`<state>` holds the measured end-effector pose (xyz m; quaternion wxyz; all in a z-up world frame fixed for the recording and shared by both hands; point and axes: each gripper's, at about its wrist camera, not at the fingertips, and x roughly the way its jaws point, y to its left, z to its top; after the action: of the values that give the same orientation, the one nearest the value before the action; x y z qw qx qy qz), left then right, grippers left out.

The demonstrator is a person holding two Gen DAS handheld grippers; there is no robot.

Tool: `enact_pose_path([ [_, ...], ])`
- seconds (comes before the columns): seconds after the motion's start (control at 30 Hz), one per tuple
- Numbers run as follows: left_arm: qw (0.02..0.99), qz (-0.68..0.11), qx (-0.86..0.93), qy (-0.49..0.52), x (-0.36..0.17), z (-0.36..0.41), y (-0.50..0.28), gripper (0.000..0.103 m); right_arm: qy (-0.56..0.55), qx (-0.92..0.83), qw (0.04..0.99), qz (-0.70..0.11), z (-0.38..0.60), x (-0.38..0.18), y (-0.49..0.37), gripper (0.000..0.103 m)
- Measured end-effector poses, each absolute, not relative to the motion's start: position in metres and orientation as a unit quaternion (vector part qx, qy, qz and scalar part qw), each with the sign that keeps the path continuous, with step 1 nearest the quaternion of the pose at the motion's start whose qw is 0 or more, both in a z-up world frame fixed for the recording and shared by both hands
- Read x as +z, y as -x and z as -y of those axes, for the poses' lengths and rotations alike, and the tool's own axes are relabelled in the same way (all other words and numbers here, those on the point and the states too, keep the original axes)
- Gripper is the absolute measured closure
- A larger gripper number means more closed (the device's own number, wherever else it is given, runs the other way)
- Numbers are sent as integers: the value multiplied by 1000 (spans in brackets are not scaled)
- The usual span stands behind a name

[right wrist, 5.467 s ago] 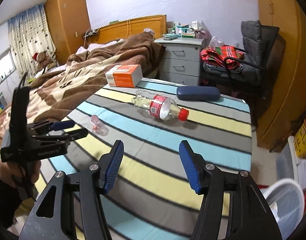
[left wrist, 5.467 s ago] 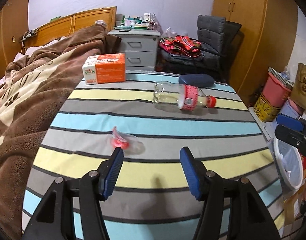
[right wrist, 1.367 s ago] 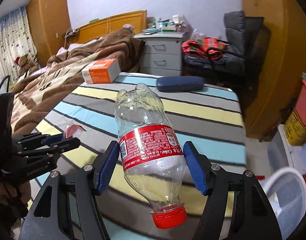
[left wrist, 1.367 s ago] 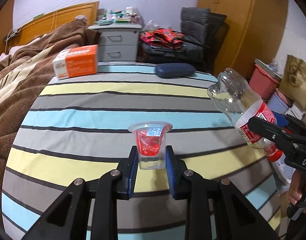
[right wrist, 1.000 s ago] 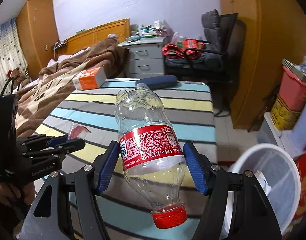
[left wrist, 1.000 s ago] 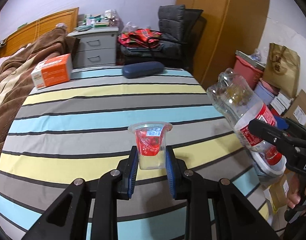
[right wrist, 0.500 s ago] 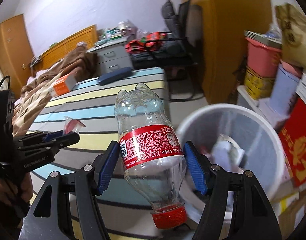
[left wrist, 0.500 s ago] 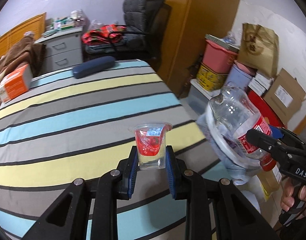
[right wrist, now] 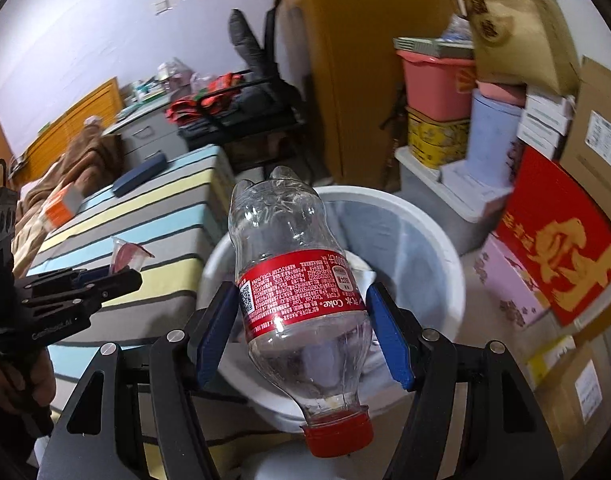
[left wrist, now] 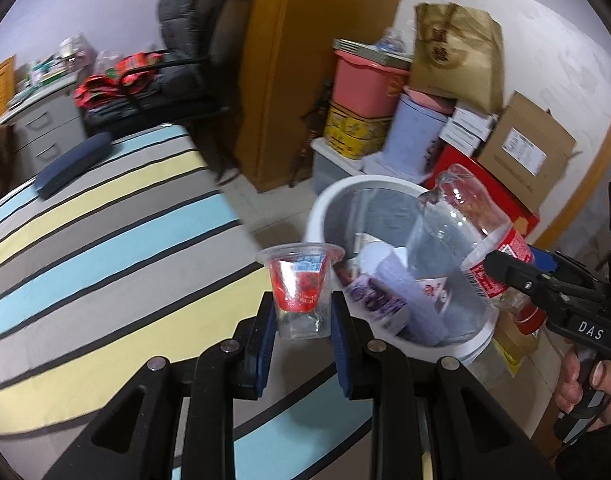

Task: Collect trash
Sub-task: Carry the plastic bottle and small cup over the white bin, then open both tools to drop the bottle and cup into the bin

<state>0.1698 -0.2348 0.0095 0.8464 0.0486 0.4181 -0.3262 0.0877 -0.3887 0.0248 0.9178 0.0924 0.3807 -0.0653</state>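
Observation:
My left gripper is shut on a clear plastic cup with a red wrapper inside, held over the striped table's edge beside the white trash bin. My right gripper is shut on an empty clear plastic bottle with a red label and red cap, cap toward me, held above the trash bin. The bottle also shows in the left wrist view over the bin's right side. The bin holds crumpled paper and a purple wrapper.
The striped table holds a dark blue case. An orange box lies at the table's far end. Stacked boxes, a pink bucket and a red box crowd the floor behind the bin. A black chair stands by the wardrobe.
Both grippers have swung right, away from the table, toward the bin. The bottle now hangs over the bin and the cup is at the bin's near rim. Both grips are unchanged.

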Motion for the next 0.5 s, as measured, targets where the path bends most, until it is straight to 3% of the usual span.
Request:
enact_pose_path([
  [0.5, 810, -443, -378, -67, -14, 300, -187, 75, -111, -87, 896, -420, 414, 3, -97, 35],
])
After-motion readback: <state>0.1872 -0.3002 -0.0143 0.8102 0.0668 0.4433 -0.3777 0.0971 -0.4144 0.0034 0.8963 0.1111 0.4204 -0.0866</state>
